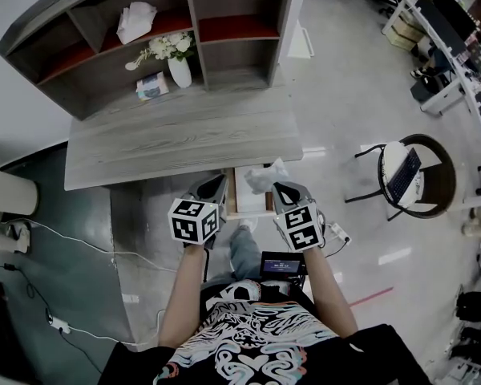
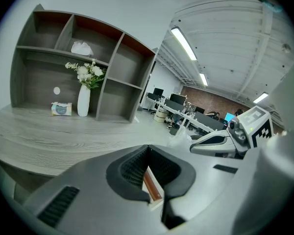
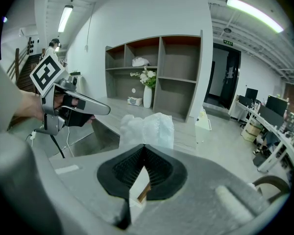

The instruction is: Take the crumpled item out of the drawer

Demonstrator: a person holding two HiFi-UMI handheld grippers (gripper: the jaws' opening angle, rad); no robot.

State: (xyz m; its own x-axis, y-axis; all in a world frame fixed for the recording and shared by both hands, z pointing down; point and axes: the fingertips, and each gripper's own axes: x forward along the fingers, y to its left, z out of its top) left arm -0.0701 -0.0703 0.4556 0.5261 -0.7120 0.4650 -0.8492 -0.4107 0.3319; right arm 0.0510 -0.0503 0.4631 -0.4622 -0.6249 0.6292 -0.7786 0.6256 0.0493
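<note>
Looking down in the head view, the left gripper (image 1: 212, 189) and the right gripper (image 1: 282, 189) are held side by side over an open drawer (image 1: 233, 195) under the front edge of a grey desk (image 1: 176, 139). A wad of crumpled plastic (image 1: 264, 176) is seen at the tip of the right gripper, over the drawer and against the desk edge. A vase (image 1: 179, 70) of white flowers is set at the back of the desk, in front of a shelf unit (image 1: 224, 46).

In the left gripper view, the jaws of the left gripper (image 2: 147, 147) are closed tip to tip and nothing is held between them. The crumpled plastic (image 2: 179, 140) is seen further right, at the tip of the right gripper (image 2: 193, 148).

In the right gripper view, the jaws of the right gripper (image 3: 144, 147) are pressed together on the lower edge of the crumpled plastic (image 3: 149, 127), which stands up beyond the tips. The left gripper (image 3: 105, 110) is seen to the left, above the open drawer (image 3: 95, 138).
</note>
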